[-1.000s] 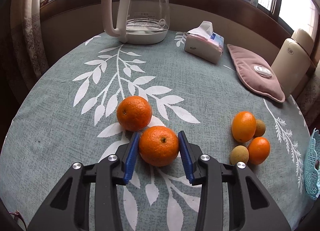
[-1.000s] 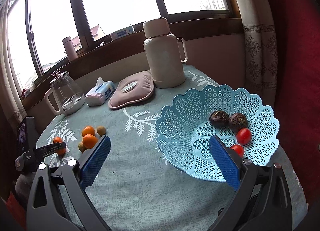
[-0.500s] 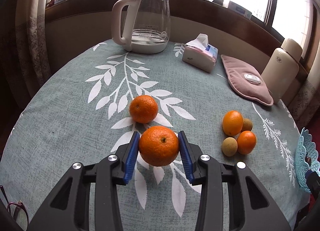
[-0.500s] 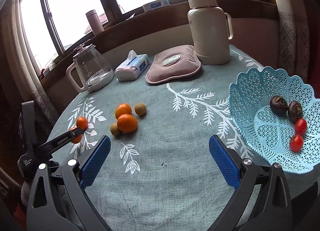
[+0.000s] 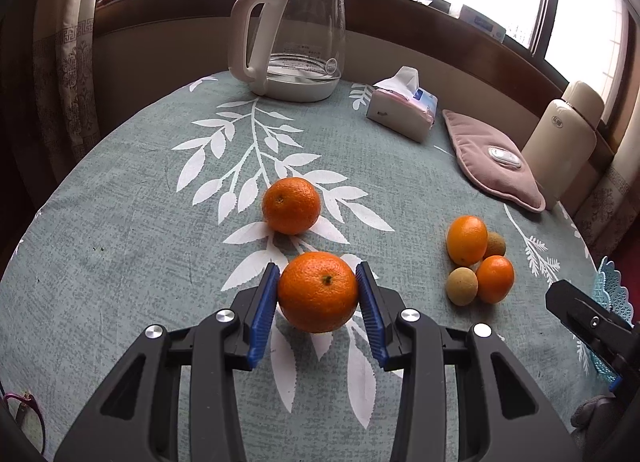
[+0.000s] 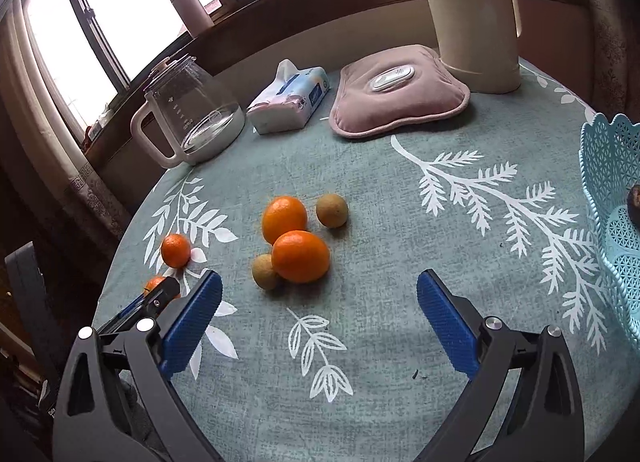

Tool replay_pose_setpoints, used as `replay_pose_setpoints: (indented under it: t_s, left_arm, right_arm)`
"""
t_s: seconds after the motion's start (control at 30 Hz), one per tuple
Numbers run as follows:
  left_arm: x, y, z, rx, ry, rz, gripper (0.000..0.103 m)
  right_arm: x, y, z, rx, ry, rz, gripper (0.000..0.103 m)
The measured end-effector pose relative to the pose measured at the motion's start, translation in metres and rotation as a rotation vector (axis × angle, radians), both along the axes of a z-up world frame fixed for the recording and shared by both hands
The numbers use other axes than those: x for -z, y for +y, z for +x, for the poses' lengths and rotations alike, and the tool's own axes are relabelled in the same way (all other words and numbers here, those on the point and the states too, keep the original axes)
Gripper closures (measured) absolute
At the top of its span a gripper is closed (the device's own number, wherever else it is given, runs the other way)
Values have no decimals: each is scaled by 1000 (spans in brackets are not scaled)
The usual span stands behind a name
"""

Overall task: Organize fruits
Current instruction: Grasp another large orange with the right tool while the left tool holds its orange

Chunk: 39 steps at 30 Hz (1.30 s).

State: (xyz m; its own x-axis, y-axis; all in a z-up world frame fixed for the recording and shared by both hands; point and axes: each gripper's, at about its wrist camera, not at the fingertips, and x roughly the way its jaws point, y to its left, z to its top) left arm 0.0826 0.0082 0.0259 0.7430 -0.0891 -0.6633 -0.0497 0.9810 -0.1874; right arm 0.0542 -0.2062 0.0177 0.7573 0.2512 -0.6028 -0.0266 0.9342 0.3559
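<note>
The left gripper (image 5: 318, 304) is clamping an orange (image 5: 318, 291) between its blue pads, just above the tabletop (image 5: 120, 262); the stem end of the orange is facing up toward the camera, and the fruit is too round to show a long axis. The right gripper (image 6: 319, 318) is standing wide apart with nothing between its pads, pointing down at the tabletop.

Just beyond the held fruit, a second orange (image 5: 291, 205) is lying on the white leaf print. To the right, a cluster (image 5: 478, 258) of two small oranges and two brownish round fruits is sitting together, some of them touching.

The right wrist view is showing the same cluster (image 6: 298, 240) from the other side, and also the left gripper's tip at the lower left, which is hiding most of the held orange. The blue basket (image 6: 608, 198) is appearing as a lattice wall in this view, with a dark fruit at the picture's edge; the left view is showing only a sliver of its rim.

Farther back are standing a kettle (image 5: 298, 34), a tissue pack (image 5: 402, 110), a pink pad (image 5: 494, 160) and a flask (image 5: 560, 142). The kettle and the flask are carrying small print, too small to read.
</note>
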Motion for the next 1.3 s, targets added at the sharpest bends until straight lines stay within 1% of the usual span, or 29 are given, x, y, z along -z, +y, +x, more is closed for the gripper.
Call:
replay_pose_setpoints:
  t_s: [0.03,0.1,0.17,0.37,0.43,0.57,0.67,0.77,0.8,0.87,1.13,1.3]
  left_arm:
    - [0,1,0,0,2,-5,63]
    - [1,3,0,-2,4,-13,63]
    - [2,5,0,-3,5,-22,63]
    - [5,6,2,0,22,-38,63]
    - [5,6,2,3,21,-39,63]
    - [6,6,2,5,23,-44,63]
    - [6,6,3,8,24,-46,63]
    - [6,6,3,12,25,-46,63]
    - [6,6,3,13,25,-46,63]
    - [6,6,3,13,25,-45,63]
    - [6,5,3,15,23,-44,63]
    - [6,2,2,21,21,-41,63]
  right_arm:
    - [1,2,4,-1,2,-5,5]
    - [2,6,9,-3,8,-13,10]
    - [3,10,15,-2,11,-20,11]
    - [9,19,30,0,29,-39,23]
    - [11,23,36,-1,33,-42,26]
    - [15,28,43,-3,44,-51,36]
    - [19,30,46,-3,58,-58,45]
    - [20,28,45,-5,56,-53,49]
    - [20,28,44,-7,56,-54,53]
    - [18,28,43,-6,57,-60,58]
    - [18,22,30,-11,62,-43,60]
    - [11,18,18,-4,38,-46,62]
